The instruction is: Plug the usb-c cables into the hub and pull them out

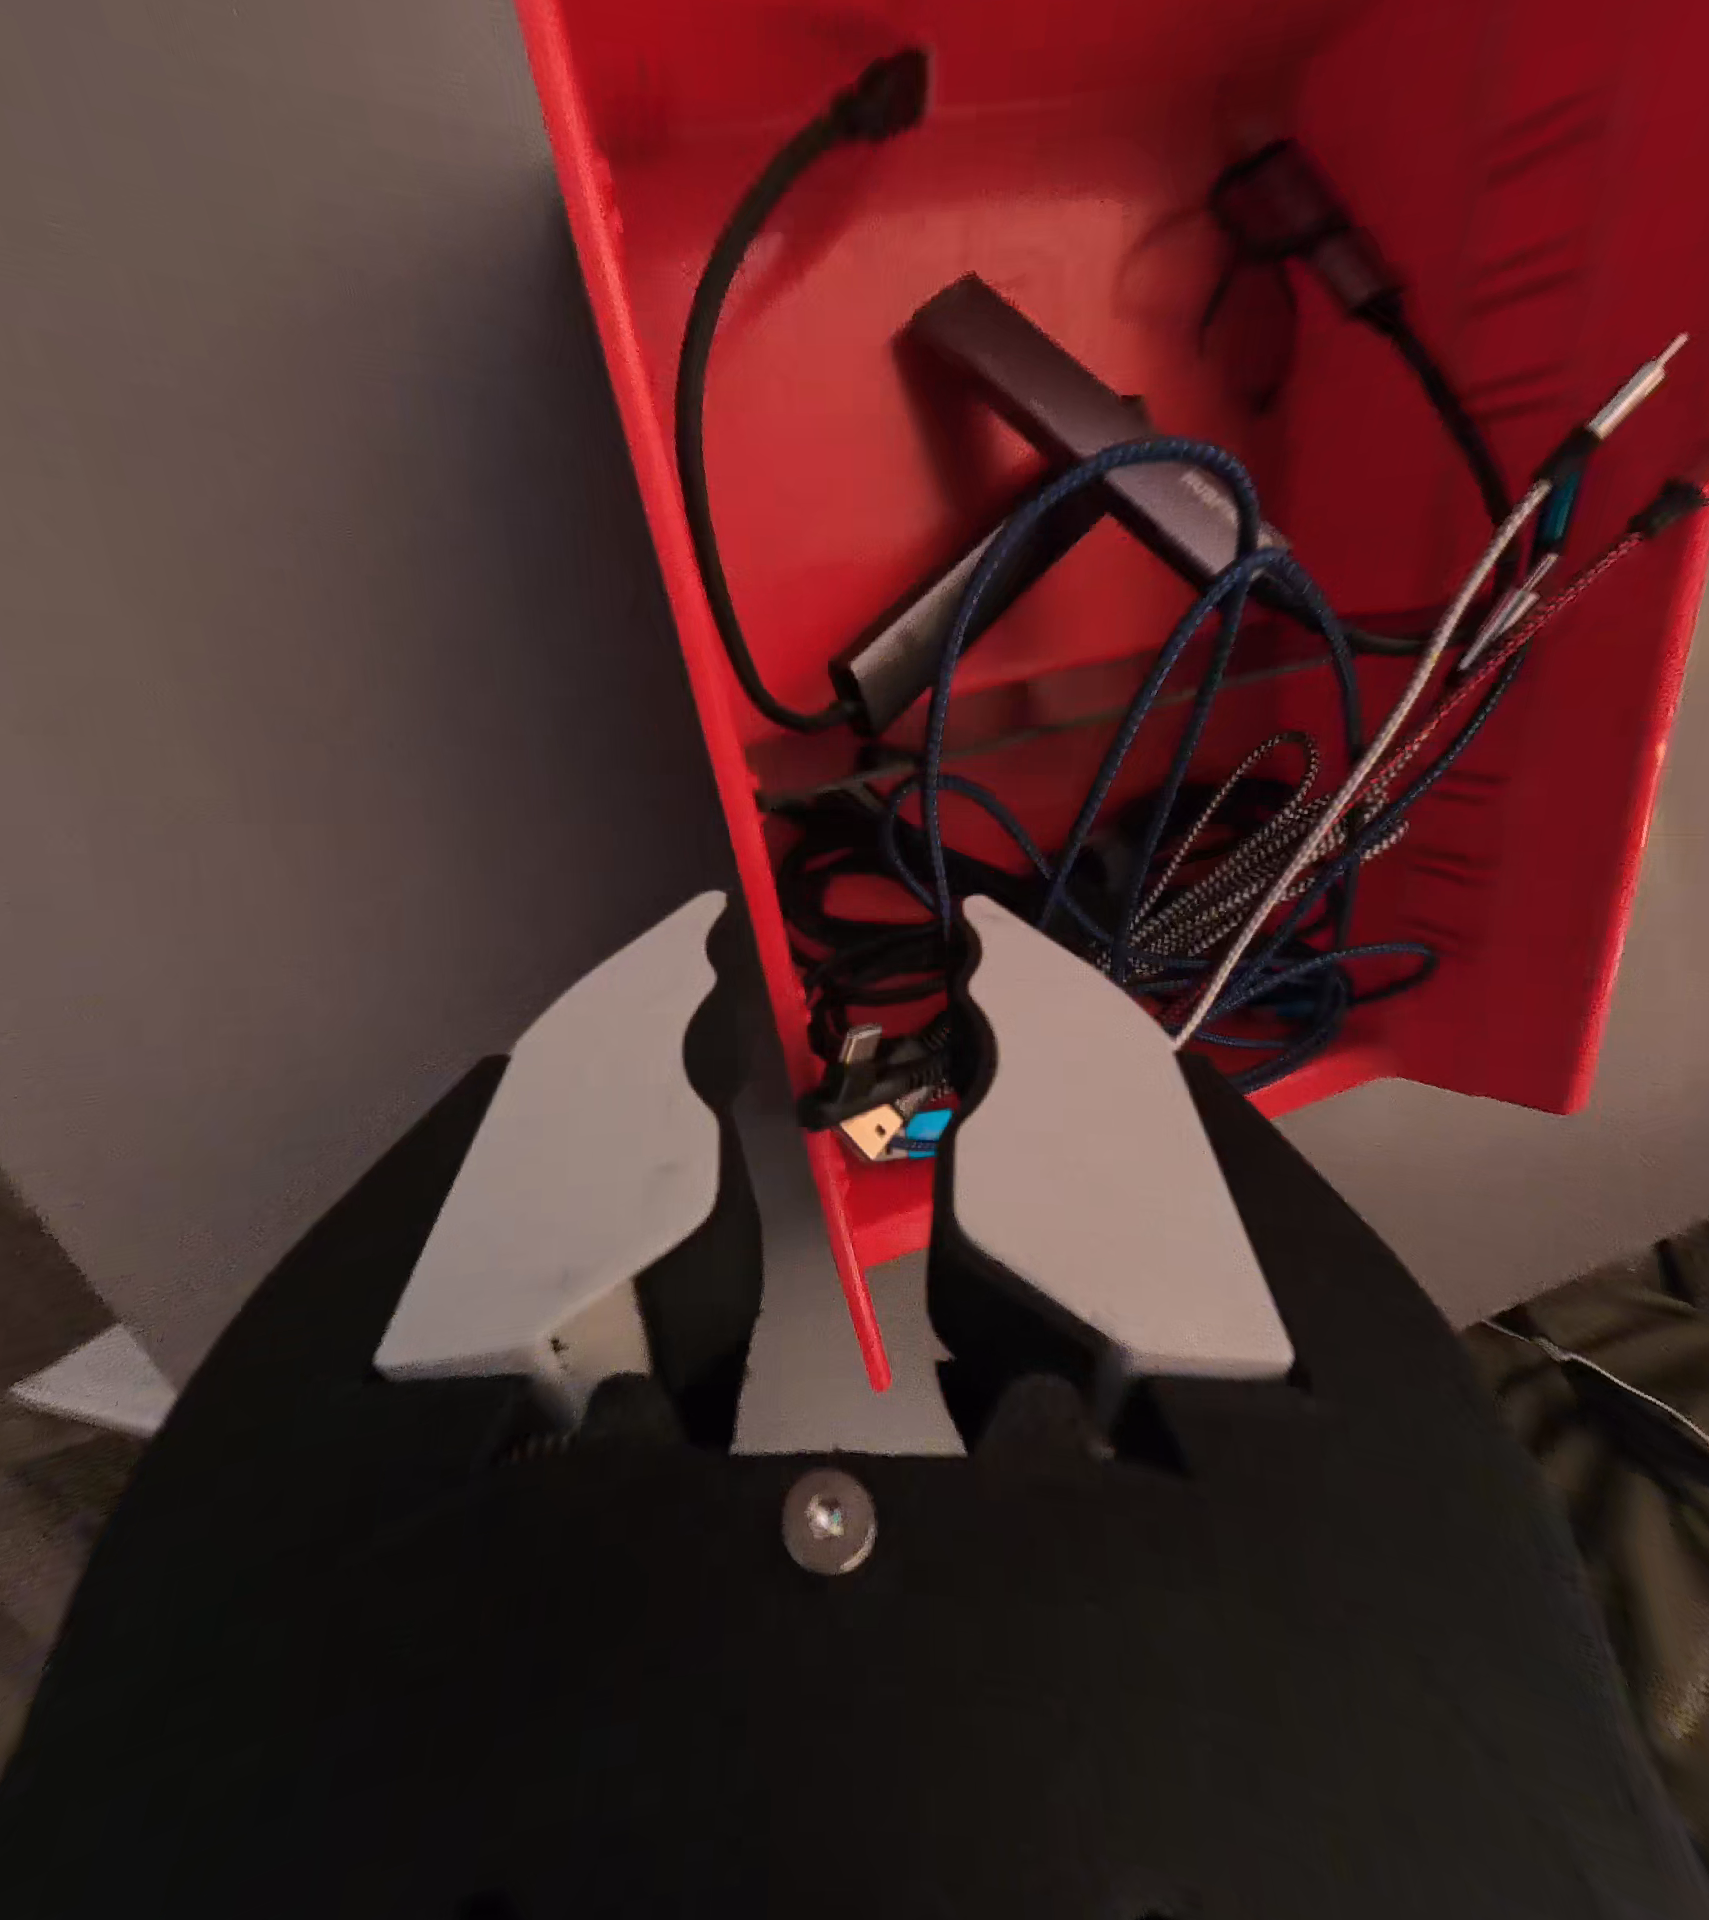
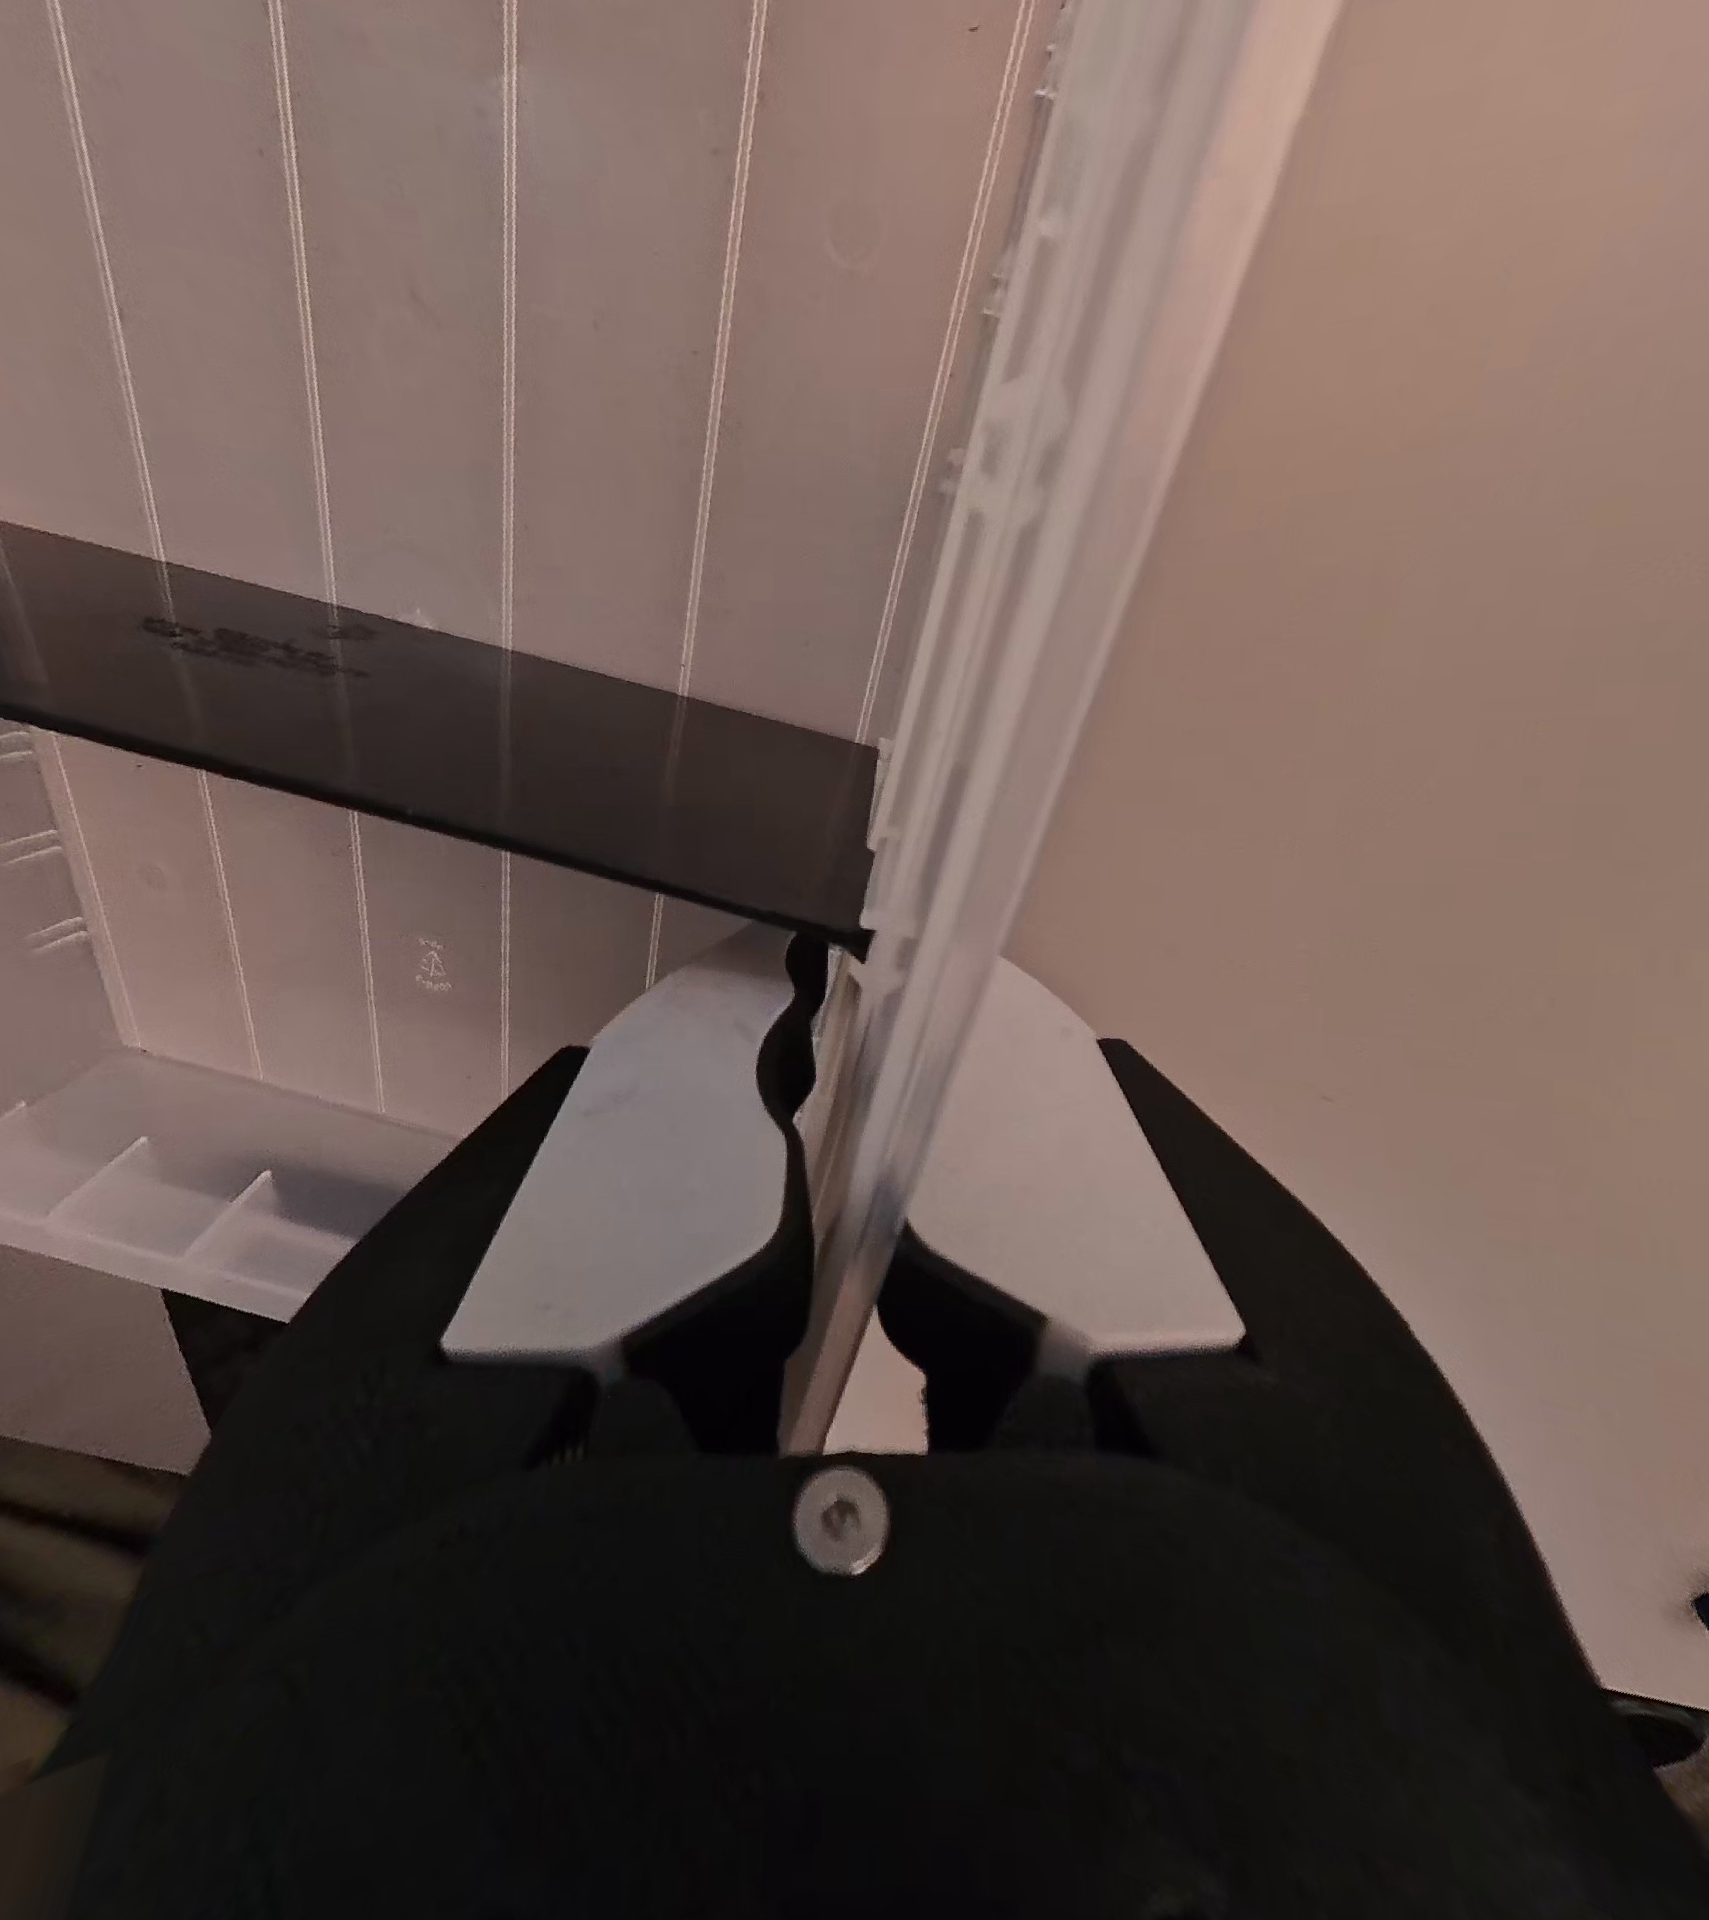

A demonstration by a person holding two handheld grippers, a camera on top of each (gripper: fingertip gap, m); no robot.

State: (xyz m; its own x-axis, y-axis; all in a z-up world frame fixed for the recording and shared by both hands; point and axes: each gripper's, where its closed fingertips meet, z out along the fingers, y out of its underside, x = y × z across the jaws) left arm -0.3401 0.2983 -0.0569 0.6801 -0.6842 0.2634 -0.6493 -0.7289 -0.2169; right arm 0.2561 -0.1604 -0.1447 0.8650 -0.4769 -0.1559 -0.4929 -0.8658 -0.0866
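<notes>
Red bin [image 1: 1089,208] wall pinched in my left claw [image 1: 845,935], grey hub [image 1: 1068,416] and tangled usb-c cables [image 1: 1193,831] just ahead inside, my right claw [image 2: 834,971] clamping a clear lid [image 2: 985,623] edge.

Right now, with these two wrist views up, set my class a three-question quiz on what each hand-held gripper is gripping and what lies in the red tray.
1. True or false: the left hand-held gripper straddles the red tray's edge.
2. Multiple choice: the right hand-held gripper grips A) a cable, B) the clear bin's rim, C) nothing.
3. Short answer: which colour of cable loops over the grey hub?

Key
1. True; one finger is outside the wall, one inside.
2. B.
3. The blue braided cable.
</notes>
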